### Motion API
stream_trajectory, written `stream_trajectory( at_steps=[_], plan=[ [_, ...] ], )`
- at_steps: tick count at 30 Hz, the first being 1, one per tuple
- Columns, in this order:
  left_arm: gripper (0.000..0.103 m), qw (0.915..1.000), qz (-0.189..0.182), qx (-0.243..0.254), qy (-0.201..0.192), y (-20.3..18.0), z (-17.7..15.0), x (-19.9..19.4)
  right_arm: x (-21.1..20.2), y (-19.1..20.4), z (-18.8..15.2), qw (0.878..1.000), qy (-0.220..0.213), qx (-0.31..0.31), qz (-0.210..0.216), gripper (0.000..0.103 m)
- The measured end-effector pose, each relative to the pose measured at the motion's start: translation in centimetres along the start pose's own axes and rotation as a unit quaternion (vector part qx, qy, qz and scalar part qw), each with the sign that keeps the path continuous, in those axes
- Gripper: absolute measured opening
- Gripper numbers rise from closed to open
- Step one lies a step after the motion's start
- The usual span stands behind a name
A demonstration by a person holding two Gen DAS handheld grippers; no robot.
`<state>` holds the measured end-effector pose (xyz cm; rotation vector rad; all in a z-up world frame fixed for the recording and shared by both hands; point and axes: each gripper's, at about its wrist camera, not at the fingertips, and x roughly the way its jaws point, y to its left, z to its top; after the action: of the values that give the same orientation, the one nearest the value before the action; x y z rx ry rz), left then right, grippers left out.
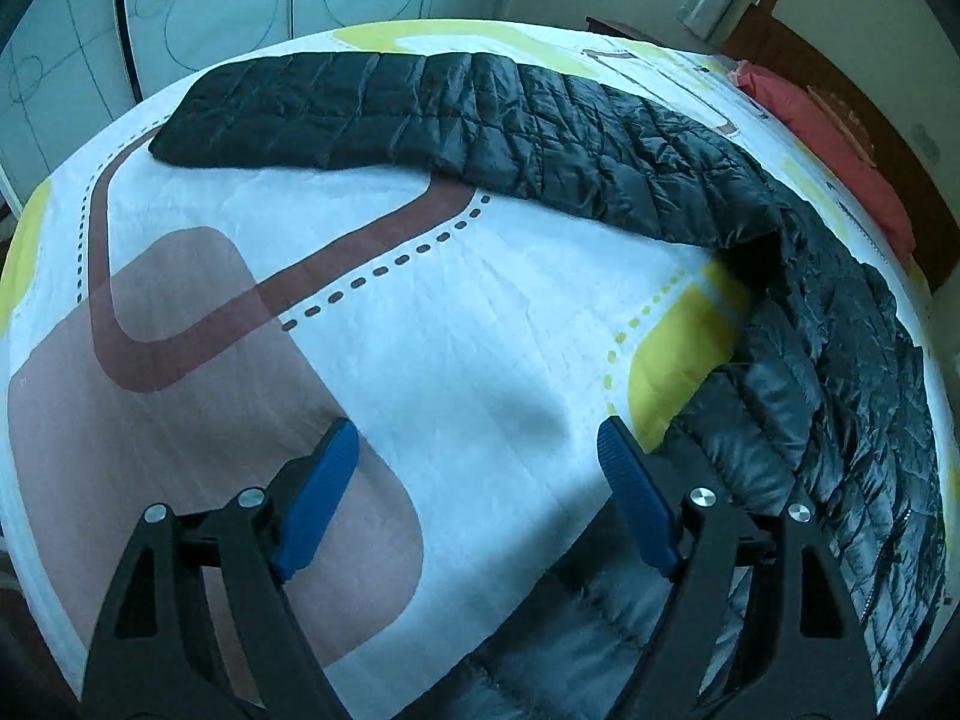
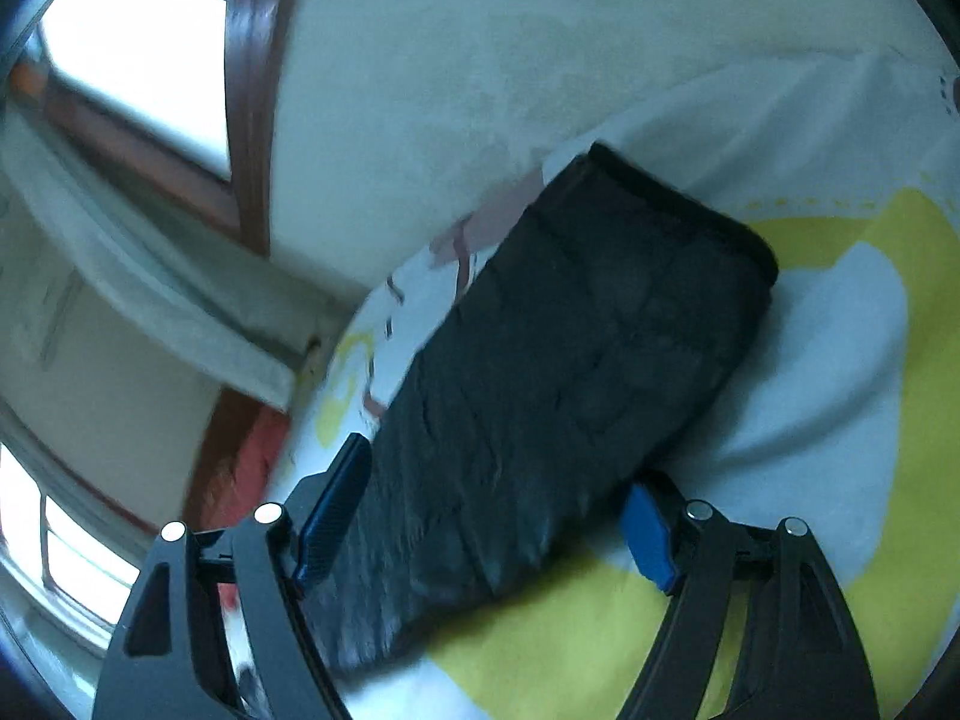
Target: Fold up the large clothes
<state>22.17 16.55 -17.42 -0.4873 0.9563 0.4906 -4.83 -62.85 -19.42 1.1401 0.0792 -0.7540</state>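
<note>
A black quilted down jacket lies on the patterned bedsheet. One sleeve stretches flat to the far left, and the body runs down the right side toward the camera. My left gripper hovers open over bare sheet with nothing between its blue pads. The jacket's edge lies just beside its right finger. In the right wrist view, a folded black sleeve lies lengthwise between the fingers of my right gripper. The jaws stand apart; the fabric covers the right fingertip and does not look squeezed. This view is blurred.
A red pillow rests against the wooden headboard at the far right. A pale wardrobe stands beyond the bed's far edge. A window and a white wall fill the left of the right wrist view.
</note>
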Motion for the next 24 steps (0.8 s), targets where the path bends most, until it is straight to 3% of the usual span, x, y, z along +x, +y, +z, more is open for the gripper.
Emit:
stream_trajectory(
  at_steps=[1,2,3,7,12,19,24],
  plan=[
    [0.082,1.0000,0.001,0.002,0.000,0.0,-0.1,0.0,0.9,-0.3,0.7,1.000,0.007,0.003,-0.019,0.050],
    [0.082,1.0000,0.001,0.003,0.000,0.0,0.0,0.0,1.4,-0.4,0.9,0.999,0.015,0.006,-0.028,0.026],
    [0.082,1.0000,0.000,0.002,0.000,0.0,0.1,0.1,1.8,-0.5,1.1,0.999,0.022,0.007,-0.037,0.013],
    [0.082,0.9999,0.009,0.006,-0.008,0.3,0.5,0.1,1.0,3.1,1.1,0.994,0.018,-0.091,-0.056,0.008],
    [0.082,0.9999,0.008,0.006,-0.006,0.6,1.0,0.5,-1.3,11.6,-2.2,0.976,0.015,-0.217,-0.005,0.008],
    [0.082,0.9999,0.002,0.006,-0.011,1.4,2.0,0.7,-2.3,23.7,-12.8,0.931,0.070,-0.346,0.090,0.008],
    [0.082,0.9994,0.008,0.030,-0.018,1.1,2.1,1.1,-2.2,28.9,-21.7,0.902,0.126,-0.393,0.127,0.008]
  ],
)
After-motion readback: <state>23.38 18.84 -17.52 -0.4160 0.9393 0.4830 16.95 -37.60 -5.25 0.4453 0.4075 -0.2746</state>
